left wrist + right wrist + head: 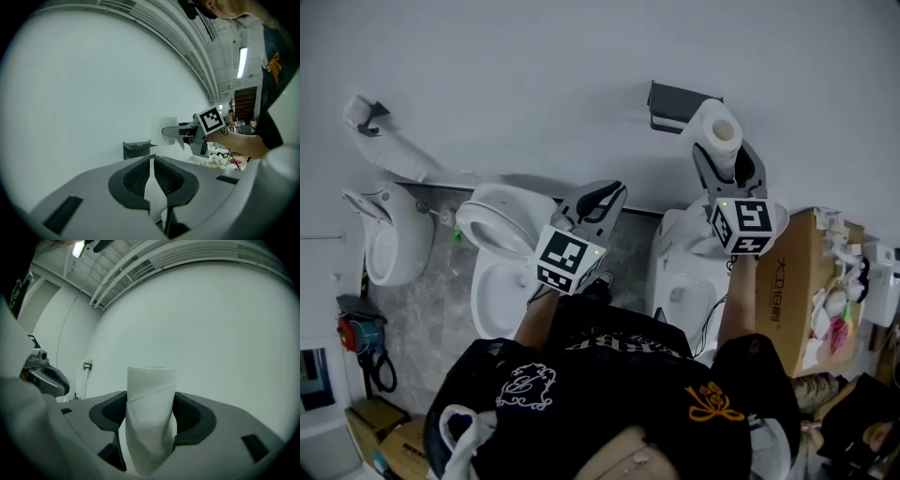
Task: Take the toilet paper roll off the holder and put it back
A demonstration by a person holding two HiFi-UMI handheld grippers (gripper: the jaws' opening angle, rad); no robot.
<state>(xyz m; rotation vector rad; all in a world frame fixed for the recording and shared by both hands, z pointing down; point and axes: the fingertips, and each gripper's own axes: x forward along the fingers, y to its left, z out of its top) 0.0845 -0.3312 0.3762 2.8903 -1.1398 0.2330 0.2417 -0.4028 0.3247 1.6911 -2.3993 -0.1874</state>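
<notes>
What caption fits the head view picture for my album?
Right gripper holds the toilet paper roll near the dark wall holder.

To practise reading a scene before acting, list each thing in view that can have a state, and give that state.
right gripper: shut on the toilet paper roll
toilet paper roll: off the holder, upright
holder: empty, on the wall
left gripper: shut, nothing in it
</notes>
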